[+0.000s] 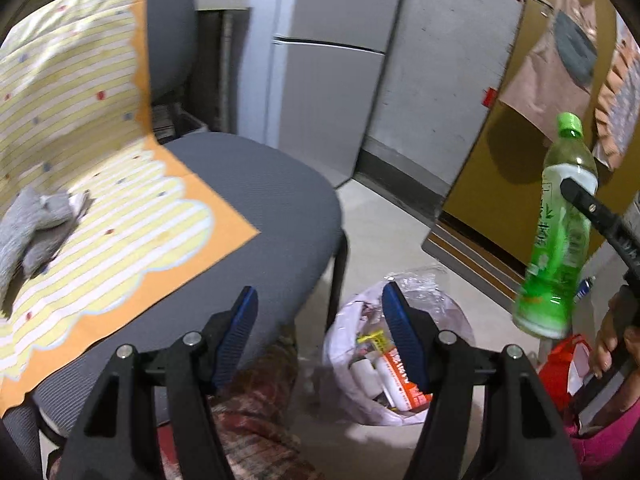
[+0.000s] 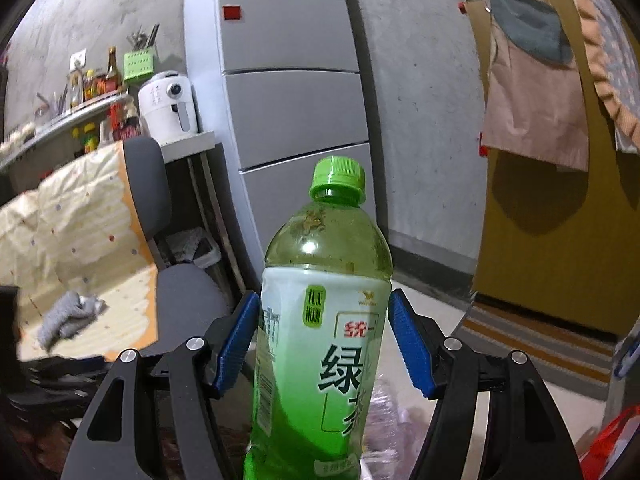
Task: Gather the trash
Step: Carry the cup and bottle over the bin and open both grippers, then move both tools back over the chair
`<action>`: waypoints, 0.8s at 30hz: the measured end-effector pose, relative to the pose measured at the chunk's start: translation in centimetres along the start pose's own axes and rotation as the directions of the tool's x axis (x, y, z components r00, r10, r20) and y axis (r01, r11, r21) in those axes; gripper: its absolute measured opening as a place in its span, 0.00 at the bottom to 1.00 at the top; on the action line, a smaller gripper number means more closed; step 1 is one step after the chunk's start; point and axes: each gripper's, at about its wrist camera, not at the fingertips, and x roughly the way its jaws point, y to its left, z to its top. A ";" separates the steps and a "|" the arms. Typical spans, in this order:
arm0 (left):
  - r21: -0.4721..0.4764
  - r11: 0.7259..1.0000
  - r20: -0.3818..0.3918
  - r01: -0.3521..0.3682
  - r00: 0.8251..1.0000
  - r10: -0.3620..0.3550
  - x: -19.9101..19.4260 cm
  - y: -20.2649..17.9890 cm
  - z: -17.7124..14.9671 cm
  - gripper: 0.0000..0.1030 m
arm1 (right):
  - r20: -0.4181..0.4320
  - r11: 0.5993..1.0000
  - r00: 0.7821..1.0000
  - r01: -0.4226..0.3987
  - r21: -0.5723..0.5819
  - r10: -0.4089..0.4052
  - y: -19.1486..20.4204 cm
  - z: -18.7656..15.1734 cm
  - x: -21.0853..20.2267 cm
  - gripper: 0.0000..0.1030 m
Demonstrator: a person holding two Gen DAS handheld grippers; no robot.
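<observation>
A green tea bottle with a green cap stands upright between the blue pads of my right gripper, which press its label on both sides. In the left wrist view the same bottle hangs in the air at the right, tilted, with one black finger across it. My left gripper is open and holds nothing. Below and beyond it, an open translucent trash bag sits on the floor with cartons and wrappers inside. The bag's edge also shows under the bottle.
A grey chair stands left of the bag, draped with a striped yellow and orange sheet that carries a grey rag. A grey fridge and a yellow door stand behind. A red bag and a person's hand are at the right.
</observation>
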 end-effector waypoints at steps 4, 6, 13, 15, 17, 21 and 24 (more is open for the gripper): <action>-0.027 0.999 0.010 -0.019 1.000 0.019 -0.5 1.1 0.3 0.61 | 0.015 0.996 0.998 0.065 -0.061 -0.064 0.1 0.0 0.4 0.84; -0.035 0.999 0.015 -0.026 1.000 0.027 -0.8 1.6 0.2 0.61 | 0.018 0.997 0.998 0.053 -0.054 -0.052 0.0 0.1 0.2 0.84; -0.067 0.996 0.025 -0.052 0.998 0.053 -1.7 3.1 -0.3 0.61 | -0.011 0.997 0.999 -0.047 -0.054 0.047 1.5 0.4 -0.5 0.84; -0.079 0.995 0.030 -0.068 0.997 0.070 -2.2 3.8 -0.6 0.61 | -0.020 0.994 0.996 -0.091 -0.058 0.090 2.7 0.5 -0.9 0.84; -0.092 0.992 0.036 -0.092 0.995 0.096 -2.8 4.8 -1.0 0.61 | -0.024 0.990 0.992 -0.126 -0.062 0.125 3.8 0.6 -1.2 0.84; -0.121 0.980 0.043 -0.156 0.986 0.162 -4.2 7.0 -1.9 0.61 | -0.069 0.973 0.972 -0.226 -0.047 0.223 6.5 0.3 -0.9 0.84; -0.160 0.967 0.040 -0.198 0.978 0.206 -5.2 9.3 -2.7 0.61 | -0.107 0.959 0.957 -0.278 -0.057 0.271 9.1 0.0 -0.3 0.84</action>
